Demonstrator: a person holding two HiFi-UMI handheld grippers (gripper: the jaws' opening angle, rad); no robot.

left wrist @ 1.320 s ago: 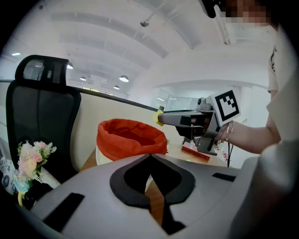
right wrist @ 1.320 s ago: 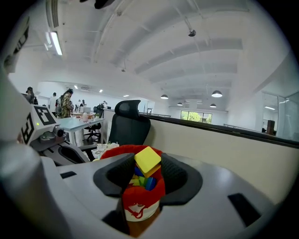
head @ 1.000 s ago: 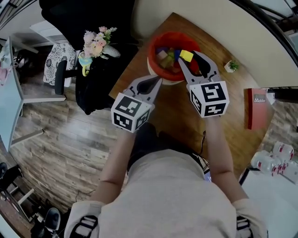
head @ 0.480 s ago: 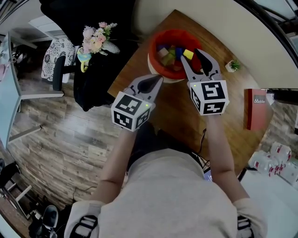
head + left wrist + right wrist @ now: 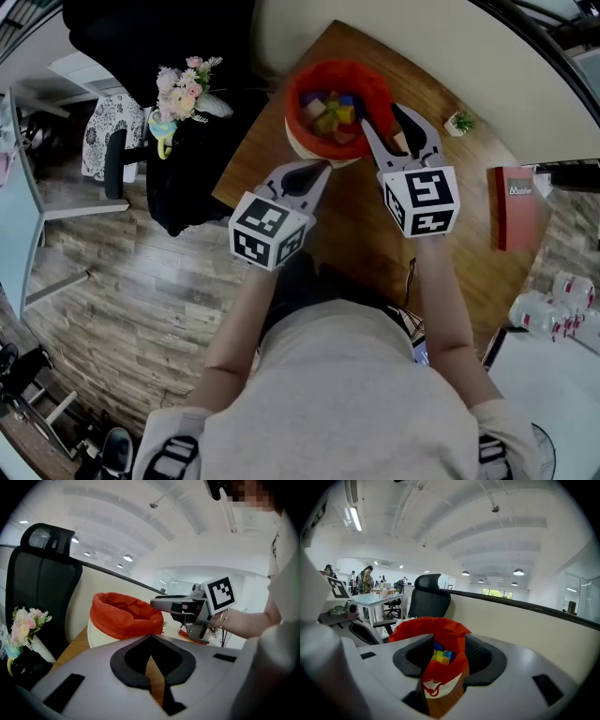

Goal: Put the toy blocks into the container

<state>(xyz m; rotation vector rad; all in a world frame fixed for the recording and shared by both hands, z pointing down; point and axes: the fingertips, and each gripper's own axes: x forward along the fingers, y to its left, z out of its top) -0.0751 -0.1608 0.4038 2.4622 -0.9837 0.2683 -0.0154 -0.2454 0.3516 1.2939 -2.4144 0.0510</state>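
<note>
A round white container with a red cloth lining (image 5: 302, 94) stands at the far end of the wooden table (image 5: 361, 234). Several coloured toy blocks (image 5: 328, 112) lie inside it, and in the right gripper view the blocks (image 5: 442, 656) show over the red rim (image 5: 426, 625). My right gripper (image 5: 396, 127) hovers at the container's right rim. Its jaws have just been opening, and they stand open with nothing held between them. My left gripper (image 5: 314, 171) is shut and empty, just short of the container's near side (image 5: 124, 616).
A small potted plant (image 5: 459, 122) and a red book (image 5: 514, 208) sit on the table to the right. A black office chair (image 5: 141, 37) and a bunch of flowers (image 5: 183, 84) are off the table's left edge. Bottles (image 5: 553, 309) lie at the far right.
A yellow block that sat between the right gripper's jaws a second ago is gone from them; the jaws are empty now. Both grippers have stayed about where they were.
</note>
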